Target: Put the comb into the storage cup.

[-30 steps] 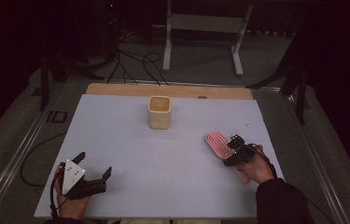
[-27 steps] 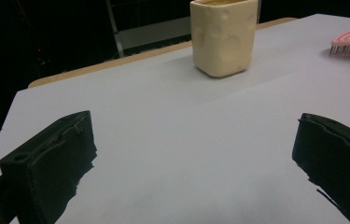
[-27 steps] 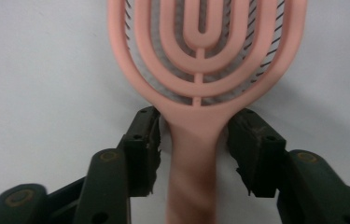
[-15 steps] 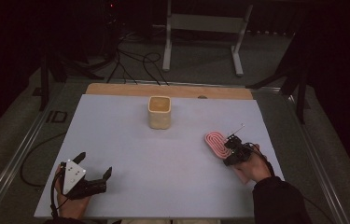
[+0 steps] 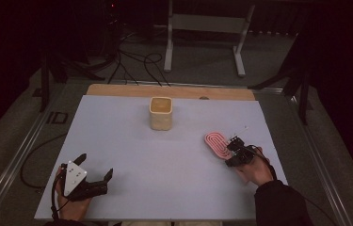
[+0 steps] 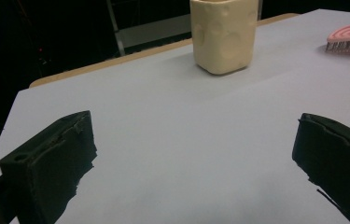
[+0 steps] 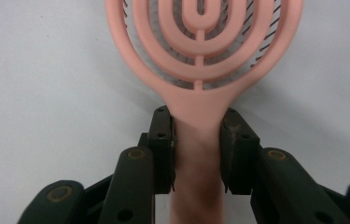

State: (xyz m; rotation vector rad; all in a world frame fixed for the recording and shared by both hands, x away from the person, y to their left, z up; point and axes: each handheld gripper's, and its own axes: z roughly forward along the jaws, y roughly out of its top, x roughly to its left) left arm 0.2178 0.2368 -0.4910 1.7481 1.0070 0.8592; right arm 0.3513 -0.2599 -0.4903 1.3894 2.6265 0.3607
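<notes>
The right gripper [image 7: 196, 140] has just been closing, and its pads [image 7: 163, 149] now pinch the handle of the pink hairbrush [image 7: 200, 56], which lies at the right side of the white table [image 5: 164, 165]. The handle's end is cut off at the frame's bottom. In the high view the grip itself is too small to make out. The left gripper [image 6: 193, 154] rests near left, its jaws spread wide and holding nothing. A cream cup [image 5: 160, 113] stands far centre.
</notes>
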